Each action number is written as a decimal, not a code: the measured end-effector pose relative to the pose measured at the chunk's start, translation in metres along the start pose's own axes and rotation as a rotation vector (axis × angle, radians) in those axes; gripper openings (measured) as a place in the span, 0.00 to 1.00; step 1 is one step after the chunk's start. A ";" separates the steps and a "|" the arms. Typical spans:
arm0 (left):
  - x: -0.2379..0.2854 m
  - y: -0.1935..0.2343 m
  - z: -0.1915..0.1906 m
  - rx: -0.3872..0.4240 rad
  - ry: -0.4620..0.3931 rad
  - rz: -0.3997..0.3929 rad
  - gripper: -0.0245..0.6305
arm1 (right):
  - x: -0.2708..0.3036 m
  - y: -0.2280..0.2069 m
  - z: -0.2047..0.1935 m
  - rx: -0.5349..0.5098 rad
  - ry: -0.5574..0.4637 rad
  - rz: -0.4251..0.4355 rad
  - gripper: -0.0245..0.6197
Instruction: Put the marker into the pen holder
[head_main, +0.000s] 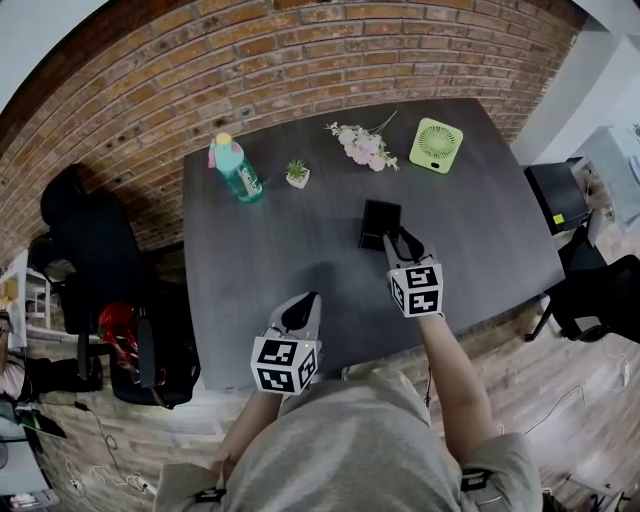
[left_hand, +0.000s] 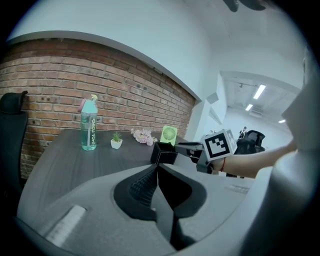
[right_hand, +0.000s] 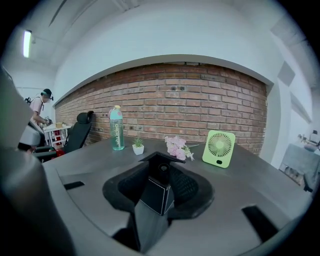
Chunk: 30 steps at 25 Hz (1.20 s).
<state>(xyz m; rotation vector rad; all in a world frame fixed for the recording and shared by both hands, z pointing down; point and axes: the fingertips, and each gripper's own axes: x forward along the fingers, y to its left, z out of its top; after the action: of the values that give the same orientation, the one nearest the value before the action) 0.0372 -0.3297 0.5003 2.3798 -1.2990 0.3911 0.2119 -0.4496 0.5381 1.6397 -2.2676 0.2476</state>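
The black square pen holder (head_main: 380, 222) stands right of the middle of the dark table (head_main: 260, 270). My right gripper (head_main: 400, 238) reaches it from the near side. In the right gripper view the holder (right_hand: 156, 192) sits between the jaws, and the dark round end of the marker (right_hand: 163, 168) sticks up out of it. The right gripper (right_hand: 164, 161) is open, its pads clear of the marker. My left gripper (head_main: 302, 305) hovers over the table's front edge, shut and empty. In the left gripper view, its closed tips (left_hand: 157, 167) point towards the holder (left_hand: 165, 153) and the right gripper (left_hand: 187, 147).
Along the table's back stand a teal water bottle (head_main: 236, 168), a small potted plant (head_main: 297, 174), a pink flower sprig (head_main: 362, 145) and a green desk fan (head_main: 435, 144). Black chairs (head_main: 80, 260) flank the table. A person (right_hand: 37, 107) stands far off by the brick wall.
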 end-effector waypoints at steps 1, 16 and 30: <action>-0.002 0.000 0.001 0.003 0.000 -0.005 0.07 | -0.004 0.001 0.002 0.001 -0.005 -0.006 0.21; -0.045 -0.014 -0.006 0.047 -0.031 -0.095 0.07 | -0.102 0.050 0.033 0.032 -0.120 -0.073 0.21; -0.119 -0.027 -0.042 0.076 -0.060 -0.151 0.07 | -0.206 0.153 0.018 0.060 -0.179 -0.074 0.05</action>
<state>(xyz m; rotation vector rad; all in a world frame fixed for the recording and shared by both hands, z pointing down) -0.0050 -0.2087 0.4812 2.5509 -1.1390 0.3322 0.1226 -0.2236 0.4549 1.8390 -2.3425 0.1586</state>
